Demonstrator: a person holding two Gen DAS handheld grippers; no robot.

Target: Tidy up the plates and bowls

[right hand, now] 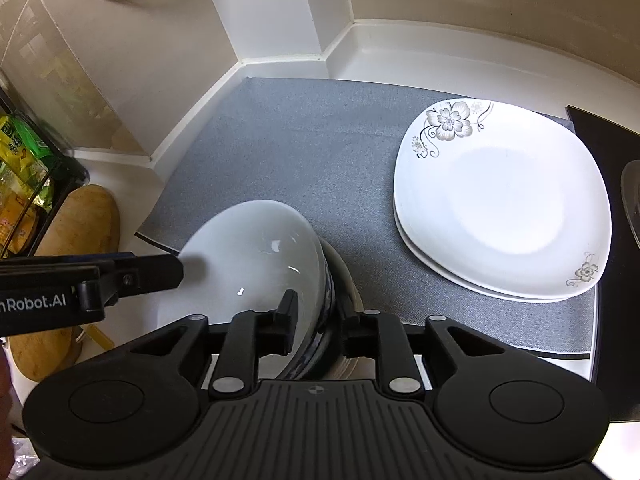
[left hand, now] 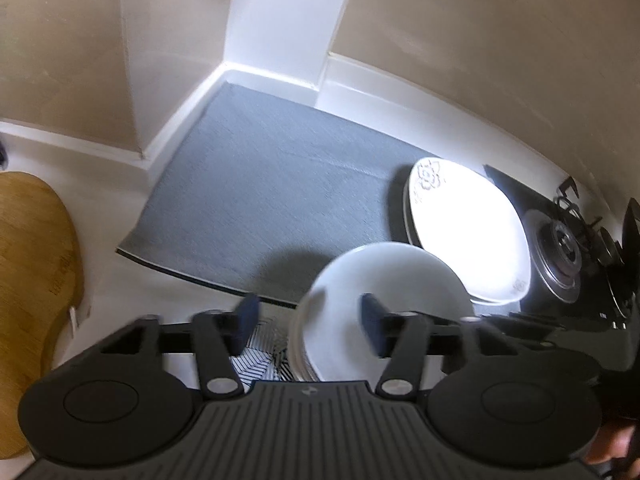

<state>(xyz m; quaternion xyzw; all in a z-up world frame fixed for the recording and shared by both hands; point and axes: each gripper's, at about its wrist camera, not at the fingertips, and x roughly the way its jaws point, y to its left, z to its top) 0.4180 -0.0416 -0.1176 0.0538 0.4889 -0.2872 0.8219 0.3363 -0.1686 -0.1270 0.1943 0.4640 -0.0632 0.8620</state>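
Note:
A stack of white bowls with blue-patterned outsides sits at the near edge of the grey mat. My right gripper straddles the stack's right rim, one finger inside the top bowl and one outside, with a slight gap, so it is open. My left gripper stands wide open over the left rim of the bowls, its pads clear of it. One of its fingers reaches in over the bowl from the left. Two stacked white flower-printed plates lie on the mat's right side.
A wooden cutting board lies left of the mat. The black gas stove borders the plates on the right. A rack with food packets stands at far left. Walls and a white corner column close the back.

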